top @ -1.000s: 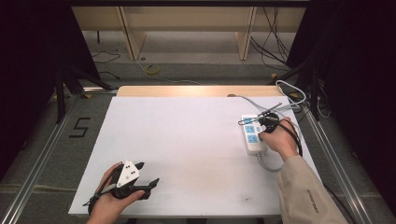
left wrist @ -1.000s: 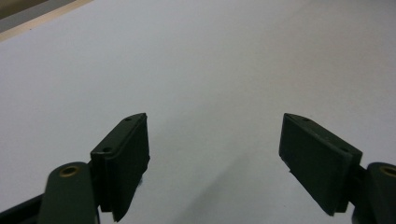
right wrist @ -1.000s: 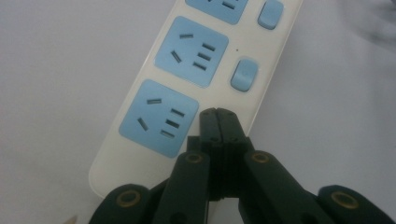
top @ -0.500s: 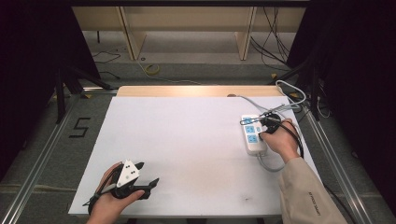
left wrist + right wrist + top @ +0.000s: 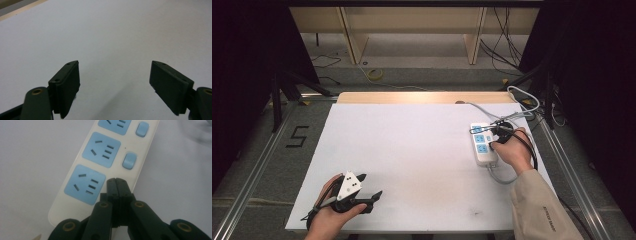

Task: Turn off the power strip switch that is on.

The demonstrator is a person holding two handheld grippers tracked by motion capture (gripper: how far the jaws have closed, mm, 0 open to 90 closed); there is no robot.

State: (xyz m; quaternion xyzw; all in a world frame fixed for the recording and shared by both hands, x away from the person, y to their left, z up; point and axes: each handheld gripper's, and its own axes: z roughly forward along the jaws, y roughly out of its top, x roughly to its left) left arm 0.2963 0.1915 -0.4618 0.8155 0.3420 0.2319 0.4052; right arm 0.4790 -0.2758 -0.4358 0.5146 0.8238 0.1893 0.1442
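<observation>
A white power strip [image 5: 483, 146] with blue sockets lies near the table's right edge, and its grey cord [image 5: 499, 176] loops toward the person. My right gripper [image 5: 493, 134] is shut with nothing between its jaws. In the right gripper view its closed tips [image 5: 116, 181] rest on the strip [image 5: 82, 202] beside the nearest socket [image 5: 85, 184], in line with two blue switches [image 5: 129, 160]. My left gripper [image 5: 371, 197] lies low over the white table [image 5: 412, 150] at the front left. It is open [image 5: 115, 82], with bare tabletop between the jaws.
Grey and white cables [image 5: 523, 100] coil off the table's back right corner. A wooden strip [image 5: 422, 97] runs along the table's far edge. Metal rails [image 5: 257, 165] flank both sides, and a "5" [image 5: 298, 136] is marked on the floor at left.
</observation>
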